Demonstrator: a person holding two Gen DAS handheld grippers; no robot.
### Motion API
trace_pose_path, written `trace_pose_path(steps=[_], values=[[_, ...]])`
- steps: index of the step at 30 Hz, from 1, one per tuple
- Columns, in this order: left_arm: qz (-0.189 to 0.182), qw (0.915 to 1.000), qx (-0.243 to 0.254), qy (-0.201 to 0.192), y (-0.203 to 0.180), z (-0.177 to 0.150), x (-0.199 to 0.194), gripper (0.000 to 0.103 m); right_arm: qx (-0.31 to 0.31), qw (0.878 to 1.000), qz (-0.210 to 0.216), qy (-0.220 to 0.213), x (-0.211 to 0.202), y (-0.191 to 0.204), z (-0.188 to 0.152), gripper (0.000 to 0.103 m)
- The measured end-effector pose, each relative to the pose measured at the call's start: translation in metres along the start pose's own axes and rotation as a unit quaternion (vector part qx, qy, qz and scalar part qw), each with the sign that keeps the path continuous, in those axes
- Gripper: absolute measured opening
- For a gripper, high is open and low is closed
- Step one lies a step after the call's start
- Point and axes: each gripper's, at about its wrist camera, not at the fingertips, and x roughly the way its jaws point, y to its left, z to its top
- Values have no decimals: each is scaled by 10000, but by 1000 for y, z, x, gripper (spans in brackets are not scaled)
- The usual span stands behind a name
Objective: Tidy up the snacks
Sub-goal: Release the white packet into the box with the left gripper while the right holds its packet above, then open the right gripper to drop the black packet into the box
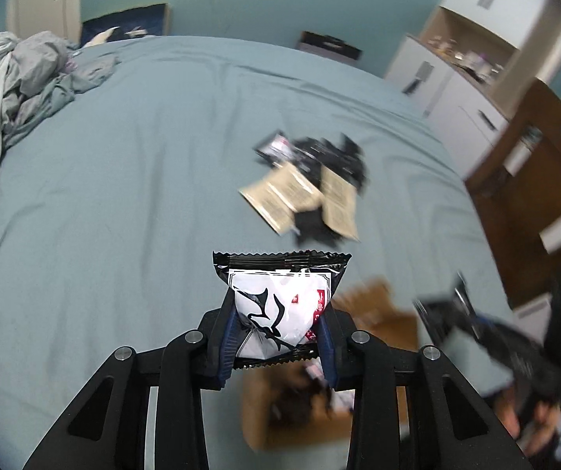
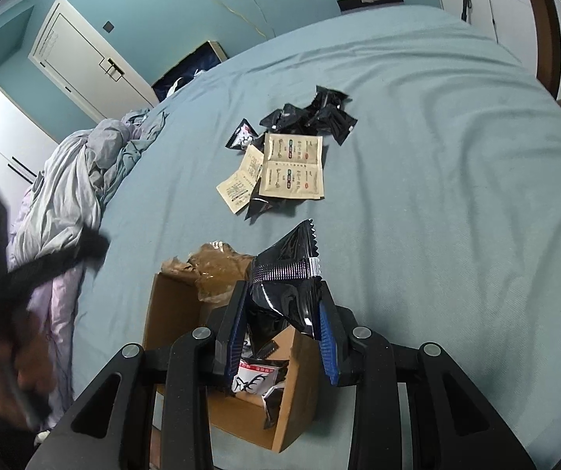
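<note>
My left gripper (image 1: 279,338) is shut on a black-and-white snack packet (image 1: 280,305) with a deer-antler print, held above an open cardboard box (image 1: 390,325). My right gripper (image 2: 282,333) is shut on a glossy black snack packet (image 2: 286,278), held over the same box (image 2: 171,313), which holds several packets. A pile of black packets (image 2: 312,115) and beige sachets (image 2: 292,166) lies on the blue bed sheet (image 2: 437,196) beyond; it shows blurred in the left wrist view (image 1: 308,180). The right gripper appears blurred at the lower right of the left wrist view (image 1: 476,333).
Crumpled grey bedding (image 2: 76,180) lies on the bed's left side (image 1: 14,78). Brown packing paper (image 2: 214,266) sits at the box's far edge. White cabinets (image 1: 476,58) and a wooden chair (image 1: 535,164) stand past the bed's right edge. A white door (image 2: 80,66) is behind.
</note>
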Motion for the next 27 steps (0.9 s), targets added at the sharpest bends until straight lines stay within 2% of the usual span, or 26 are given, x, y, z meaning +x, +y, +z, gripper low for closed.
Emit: trace_pose_path(steps=[2,4,8,9,11,13,20,24,27], values=[[-56,9994,343,-82,-17,-24,-3,34,-36,9999,-40,-97,-6,2,-3,31],[87,9970,765,-75,-32,-38,3,34,-43,9999,-35,-142,-11,3,-7,31],[-110,9941,1081,39,-46,-49,16,37,-98,9997,25,-229,-21,6,-12,31],[-144,9933,1148,21,-47,-50,16,42,-147,9996,-28,-245,-22,9,-14,31],[24,9926,1214,-91,-45,-49,15,77,-246,9992,-147,-263,-20,13,-15,31],[222,9927,1125,-386,-37,-49,6,86,-373,9988,-216,-220,-18,19,-16,31],[452,9960,574,-519,-9,-42,-3,86,-730,9971,47,-190,-19,32,-18,31],[668,9950,615,-420,-7,-43,6,86,-995,9950,-20,-76,-12,38,-21,31],[655,9951,696,-260,-8,-45,12,86,-1213,9926,-33,15,-8,45,-23,32]])
